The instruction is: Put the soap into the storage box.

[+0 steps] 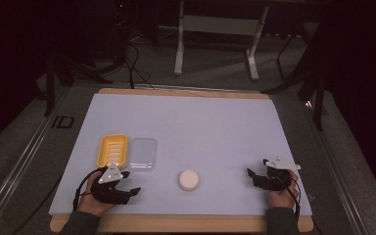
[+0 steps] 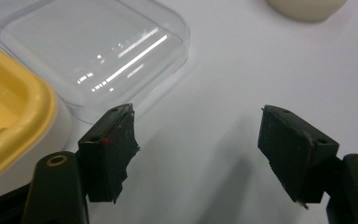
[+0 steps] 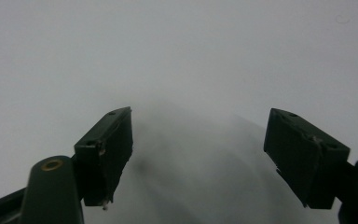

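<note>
A yellow soap tray (image 1: 112, 150) lies on the white table mat (image 1: 186, 127) at the near left, with a clear plastic lid (image 1: 142, 153) right beside it. A round cream soap bar (image 1: 189, 180) sits near the front middle. My left gripper (image 1: 130, 182) rests open just in front of the tray and lid. In the left gripper view the lid (image 2: 93, 51), the tray's corner (image 2: 9, 116) and the soap's edge (image 2: 307, 7) lie ahead of the gripper (image 2: 198, 140), nothing between its jaws. My right gripper (image 1: 257, 169) stands open at the near right over bare mat (image 3: 177, 56).
The mat lies on a wooden tabletop (image 1: 176, 223) whose front edge runs along the bottom. Behind the table stand a white table frame (image 1: 215, 34) and cables on a dark floor.
</note>
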Available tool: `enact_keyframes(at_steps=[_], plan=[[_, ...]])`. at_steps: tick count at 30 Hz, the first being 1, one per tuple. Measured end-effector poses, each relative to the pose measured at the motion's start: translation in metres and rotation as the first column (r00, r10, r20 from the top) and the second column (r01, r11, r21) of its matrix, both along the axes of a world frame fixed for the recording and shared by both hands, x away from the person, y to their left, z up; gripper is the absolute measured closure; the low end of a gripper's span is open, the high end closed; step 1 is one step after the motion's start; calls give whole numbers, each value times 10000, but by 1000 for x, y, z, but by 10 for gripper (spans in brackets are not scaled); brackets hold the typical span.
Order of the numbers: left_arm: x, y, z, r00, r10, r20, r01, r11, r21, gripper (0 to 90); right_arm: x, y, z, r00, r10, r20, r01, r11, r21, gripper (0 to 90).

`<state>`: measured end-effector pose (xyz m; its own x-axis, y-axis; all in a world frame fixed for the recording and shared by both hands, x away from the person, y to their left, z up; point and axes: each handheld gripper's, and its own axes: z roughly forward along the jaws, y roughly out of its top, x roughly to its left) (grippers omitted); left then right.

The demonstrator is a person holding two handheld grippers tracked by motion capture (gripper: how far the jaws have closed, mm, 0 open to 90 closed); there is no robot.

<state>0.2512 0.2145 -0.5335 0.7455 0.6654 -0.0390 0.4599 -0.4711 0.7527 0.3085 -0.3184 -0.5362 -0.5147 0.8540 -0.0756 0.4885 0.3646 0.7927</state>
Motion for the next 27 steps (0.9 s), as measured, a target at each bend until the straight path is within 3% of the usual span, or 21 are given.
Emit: enact_keyframes(at_steps=[10,22,27], plan=[[-1,7,4,10000,74,-23,-74,10000,41,304,0,3,-1,9999,145,-38,-146,9995,-262,241],[-3,3,12,9992,-410,-19,410,9989,223,315,-1,1,0,9999,102,114,-101,9999,-128,241],[-2,0,13,9975,-698,-145,703,9968,390,315,-1,3,-1,9998,122,125,-118,9994,-310,241]])
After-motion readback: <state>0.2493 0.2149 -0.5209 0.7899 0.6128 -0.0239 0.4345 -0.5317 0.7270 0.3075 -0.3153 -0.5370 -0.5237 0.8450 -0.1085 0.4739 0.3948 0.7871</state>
